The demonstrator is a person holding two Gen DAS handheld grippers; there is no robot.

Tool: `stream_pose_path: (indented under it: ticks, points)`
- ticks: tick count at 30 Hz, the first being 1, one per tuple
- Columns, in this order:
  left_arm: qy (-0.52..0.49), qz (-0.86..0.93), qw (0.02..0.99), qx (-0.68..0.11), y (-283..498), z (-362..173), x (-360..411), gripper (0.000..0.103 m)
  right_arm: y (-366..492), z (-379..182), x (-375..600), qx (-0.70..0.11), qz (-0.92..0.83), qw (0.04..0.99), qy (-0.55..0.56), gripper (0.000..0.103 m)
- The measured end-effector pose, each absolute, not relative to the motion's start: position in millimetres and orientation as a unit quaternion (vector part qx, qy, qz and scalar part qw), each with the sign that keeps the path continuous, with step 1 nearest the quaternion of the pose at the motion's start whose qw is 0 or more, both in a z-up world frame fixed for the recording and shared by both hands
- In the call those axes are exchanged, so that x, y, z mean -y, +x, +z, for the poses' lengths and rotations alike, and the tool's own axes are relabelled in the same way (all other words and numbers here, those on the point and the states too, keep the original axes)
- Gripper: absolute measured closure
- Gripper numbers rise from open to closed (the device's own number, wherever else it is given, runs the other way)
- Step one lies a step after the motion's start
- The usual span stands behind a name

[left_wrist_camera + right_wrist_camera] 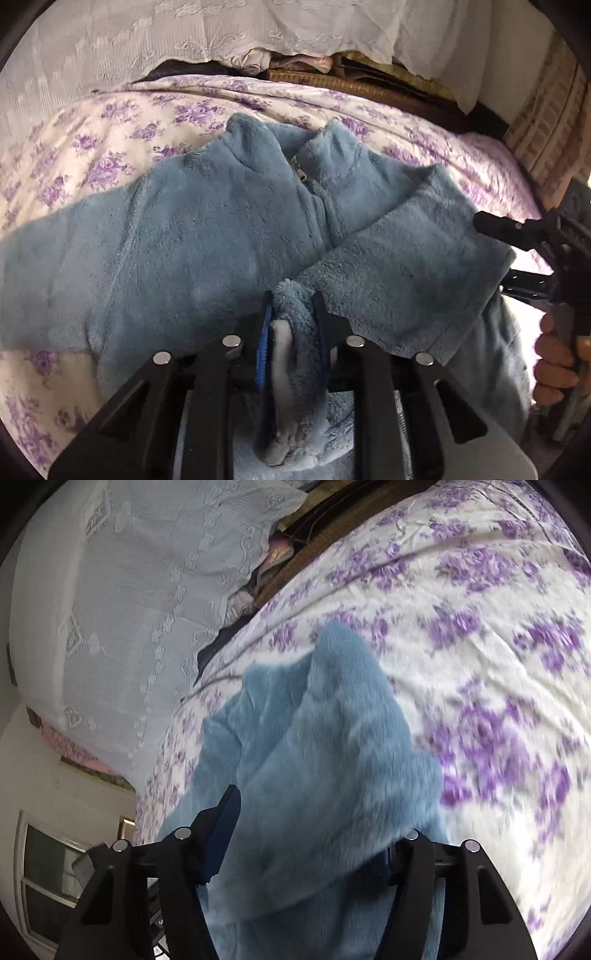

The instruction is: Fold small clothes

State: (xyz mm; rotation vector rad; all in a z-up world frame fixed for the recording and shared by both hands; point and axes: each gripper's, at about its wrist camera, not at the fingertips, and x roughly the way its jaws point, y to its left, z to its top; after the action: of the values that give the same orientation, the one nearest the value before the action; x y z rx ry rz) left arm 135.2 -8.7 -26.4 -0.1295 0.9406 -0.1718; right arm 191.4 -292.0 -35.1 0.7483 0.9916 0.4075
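A small blue fleece jacket with a front zip lies collar-away on the purple-flowered bedsheet. Its right side is folded over the front. My left gripper is shut on a bunched fold of the jacket's lower edge. My right gripper shows at the right edge of the left wrist view, at the folded panel's side. In the right wrist view the gripper has its jaws wide apart, with the jacket draped between and over them; the right fingertip is hidden by fleece.
A white lace cover hangs along the back of the bed, with a woven mat and dark items under it. The person's hand holds the right gripper's handle. A window shows low left.
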Motion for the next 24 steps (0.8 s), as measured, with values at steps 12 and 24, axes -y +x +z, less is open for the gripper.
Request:
stream_pose_path:
  ticks: [12,24]
  points:
    - [0.057,-0.055,0.952,-0.295,165.2,58.2,30.8,0.086,188.6,-33.2,337.3,-0.327,0.226,0.786,0.473,0.040]
    - [0.014,-0.076,0.901,-0.427,171.3,-17.0,-2.5,0.037,157.7,-44.4,354.5,-0.409,0.149,0.799,0.414,0.063]
